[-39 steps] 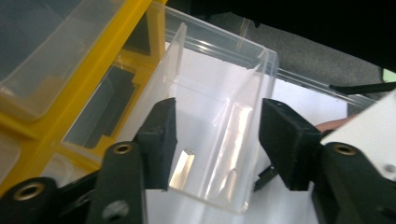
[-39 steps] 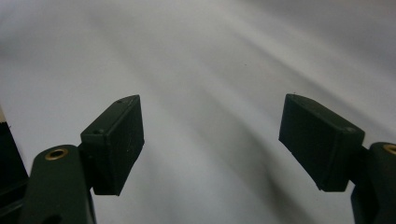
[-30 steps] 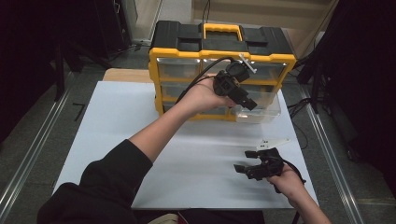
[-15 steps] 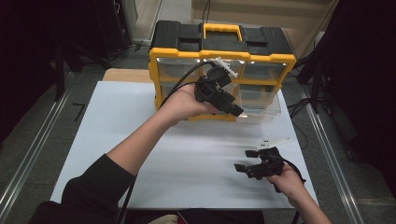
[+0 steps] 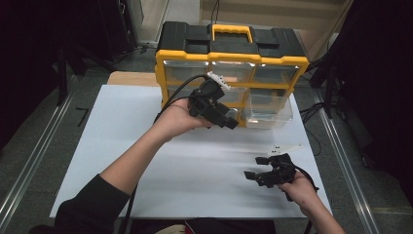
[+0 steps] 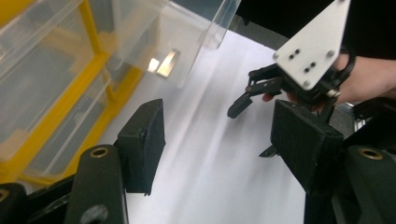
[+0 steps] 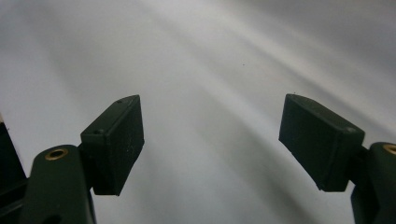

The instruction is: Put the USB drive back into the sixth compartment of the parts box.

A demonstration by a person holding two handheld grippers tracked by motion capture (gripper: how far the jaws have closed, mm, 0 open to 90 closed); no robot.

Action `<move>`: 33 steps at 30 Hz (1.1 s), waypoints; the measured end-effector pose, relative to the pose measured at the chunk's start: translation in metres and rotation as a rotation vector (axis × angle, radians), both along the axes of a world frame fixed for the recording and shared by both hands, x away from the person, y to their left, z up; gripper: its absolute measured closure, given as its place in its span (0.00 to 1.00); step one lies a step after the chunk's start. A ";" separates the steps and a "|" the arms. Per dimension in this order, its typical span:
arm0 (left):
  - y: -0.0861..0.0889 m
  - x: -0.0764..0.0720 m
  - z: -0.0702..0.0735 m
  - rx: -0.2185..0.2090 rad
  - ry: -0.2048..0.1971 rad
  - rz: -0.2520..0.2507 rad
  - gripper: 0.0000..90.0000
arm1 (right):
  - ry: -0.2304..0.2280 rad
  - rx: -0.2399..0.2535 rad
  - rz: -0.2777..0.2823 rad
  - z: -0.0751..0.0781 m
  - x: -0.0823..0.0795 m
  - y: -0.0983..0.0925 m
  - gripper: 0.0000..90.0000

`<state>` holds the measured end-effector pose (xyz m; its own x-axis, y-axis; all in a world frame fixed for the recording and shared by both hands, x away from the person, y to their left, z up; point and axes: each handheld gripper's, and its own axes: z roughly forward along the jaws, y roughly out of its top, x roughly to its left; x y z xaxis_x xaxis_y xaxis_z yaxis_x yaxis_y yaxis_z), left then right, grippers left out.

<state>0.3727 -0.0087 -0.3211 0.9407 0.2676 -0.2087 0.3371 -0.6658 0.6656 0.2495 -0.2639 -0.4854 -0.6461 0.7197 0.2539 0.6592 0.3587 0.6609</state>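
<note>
**Left gripper back from the pulled-out drawer**

Drawn away from the clear drawer (image 5: 267, 111) since a second ago, toward the left and a little lower; jaws just been opening, nothing between them. No shift at the right gripper (image 5: 254, 176) over the same second.

High view: left gripper (image 5: 233, 123) held in the left hand (image 5: 178, 119) just in front of the yellow and black drawer cabinet (image 5: 232, 59), tips pointing right and down, close beside the drawer's left front corner but apart from it. Drawer pulled out of the lower right slot, jutting over the white table sheet (image 5: 122, 141). Cable looping from the gripper up over the forearm. Right gripper low on the sheet near the front right, well apart from the cabinet, gripped by the right hand (image 5: 302, 192), jaws spread and pointing left.

Left gripper view: two black pads (image 6: 142, 144) wide apart, only bare white sheet in the gap. Cabinet frame and clear drawer fronts on the left, the pulled-out drawer (image 6: 182, 42) above, with a bright glint on its wall. Right gripper (image 6: 254, 105) farther off under its white three-cornered plate (image 6: 315, 44).

Right gripper view: both pads (image 7: 116, 140) standing far apart, gripping nothing, blurred white sheet beneath.
</note>
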 end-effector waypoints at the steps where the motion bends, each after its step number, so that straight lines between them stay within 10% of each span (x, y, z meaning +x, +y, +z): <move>1: 0.001 0.000 -0.002 -0.003 0.008 0.005 0.40 | 0.000 0.001 0.002 0.000 0.000 0.000 0.23; 33: 0.044 -0.013 -0.075 -0.038 0.029 0.101 0.29 | 0.002 -0.006 -0.001 -0.001 0.001 0.000 0.23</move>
